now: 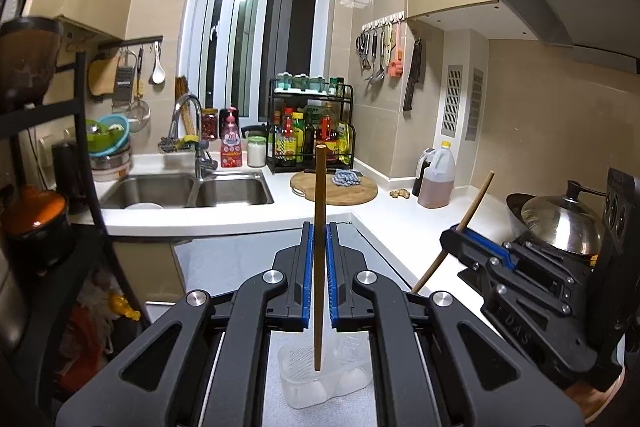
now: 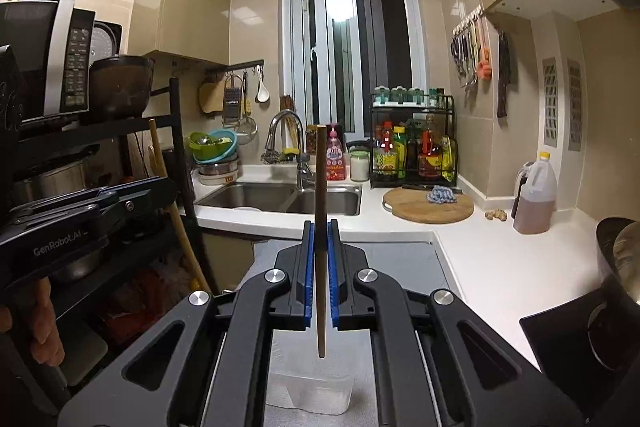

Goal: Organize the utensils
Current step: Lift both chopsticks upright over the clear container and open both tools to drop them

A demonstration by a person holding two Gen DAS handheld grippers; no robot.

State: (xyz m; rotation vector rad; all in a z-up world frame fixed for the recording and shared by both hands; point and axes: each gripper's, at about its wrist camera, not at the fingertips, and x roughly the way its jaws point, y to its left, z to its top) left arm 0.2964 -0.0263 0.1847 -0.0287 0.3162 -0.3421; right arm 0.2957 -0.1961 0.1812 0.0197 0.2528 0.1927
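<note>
The left gripper (image 1: pixel 319 239) is clamped on a thin brown wooden chopstick (image 1: pixel 319 195) that stands nearly upright between its blue ribbed pads (image 1: pixel 308 267), top end at mid-frame against the spice rack, bottom end low in the frame. Directly under that lower tip sits a clear plastic utensil holder with a slotted wall (image 1: pixel 298 367), resting on a pale cloth near the bottom edge. The right gripper (image 2: pixel 319 239) is likewise closed on a second brown wooden chopstick (image 2: pixel 320 187), also close to vertical, its tip hanging above the same clear holder (image 2: pixel 308 395), apparently clear of the rim.

Judging from this, the step in hand is dropping each stick into the holder. To do it well, keep each stick plumb, centre its tip over an open compartment rather than over a wall, lower until the tip is well inside, and only then part the pads; letting go high risks a bounce or tipping the light holder. Lowering one stick at a time would avoid a clash.

Both grippers point forward and slightly downward. In the left view the right gripper (image 1: pixel 476 247) appears at right, its stick tilted by perspective.
</note>
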